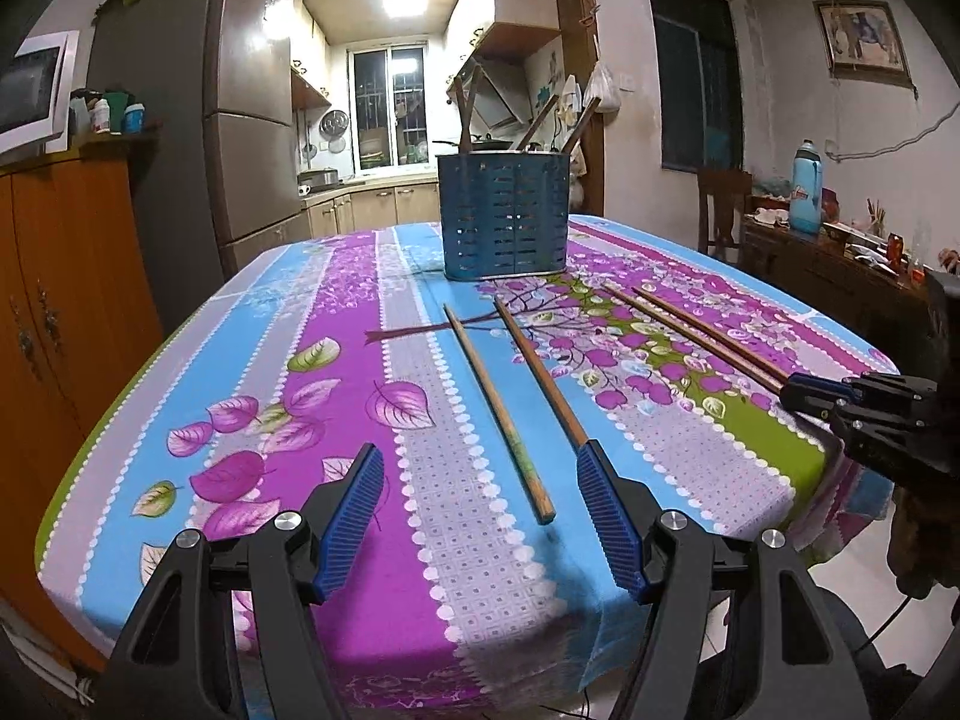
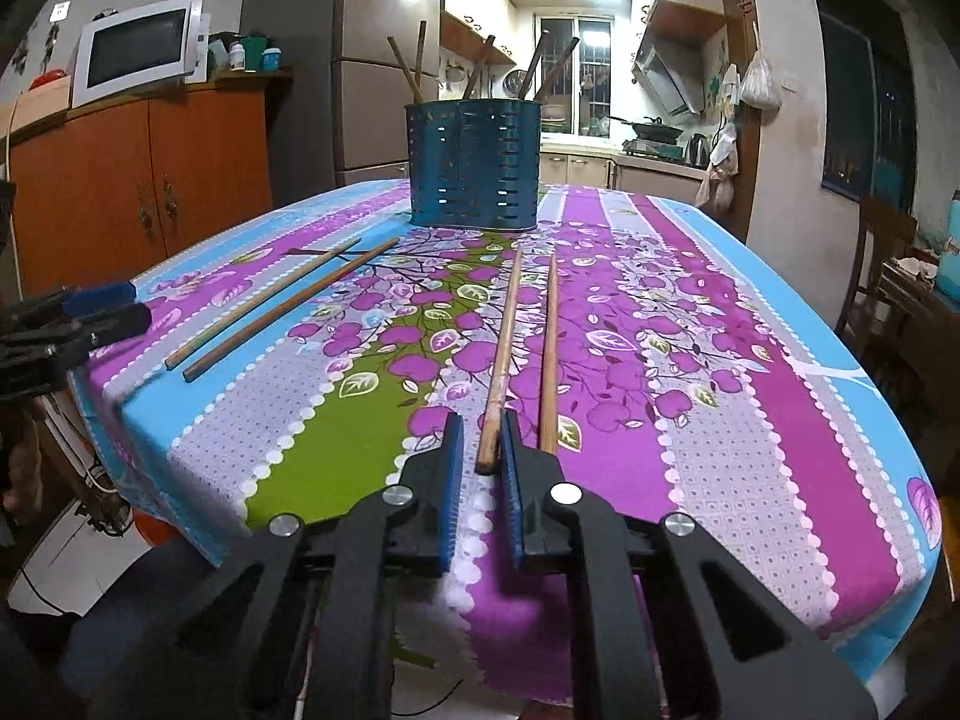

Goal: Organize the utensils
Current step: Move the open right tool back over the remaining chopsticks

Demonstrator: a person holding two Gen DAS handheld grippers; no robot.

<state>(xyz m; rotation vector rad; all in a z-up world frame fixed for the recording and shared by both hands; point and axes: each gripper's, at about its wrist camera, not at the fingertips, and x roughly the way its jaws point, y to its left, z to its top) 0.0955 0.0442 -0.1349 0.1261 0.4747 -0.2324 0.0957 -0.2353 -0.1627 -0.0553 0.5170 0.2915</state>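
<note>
We work at a floral tablecloth (image 2: 750,450) in a kitchen.
Our left gripper (image 1: 480,510) gapes over chopsticks (image 1: 498,402); our right gripper (image 2: 480,438) has nipped one chopstick (image 2: 501,360).

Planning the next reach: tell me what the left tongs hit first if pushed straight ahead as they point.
Probably the chopstick lying between the open left tongs, then the tablecloth. The blue utensil holder stands further back, though depth is hard to judge.

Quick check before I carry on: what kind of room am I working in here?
Most likely a home dining area opening onto a kitchen: a table under a floral tablecloth, a refrigerator beside the kitchen doorway, a microwave on an orange cabinet, and a blue utensil holder with chopsticks.
</note>
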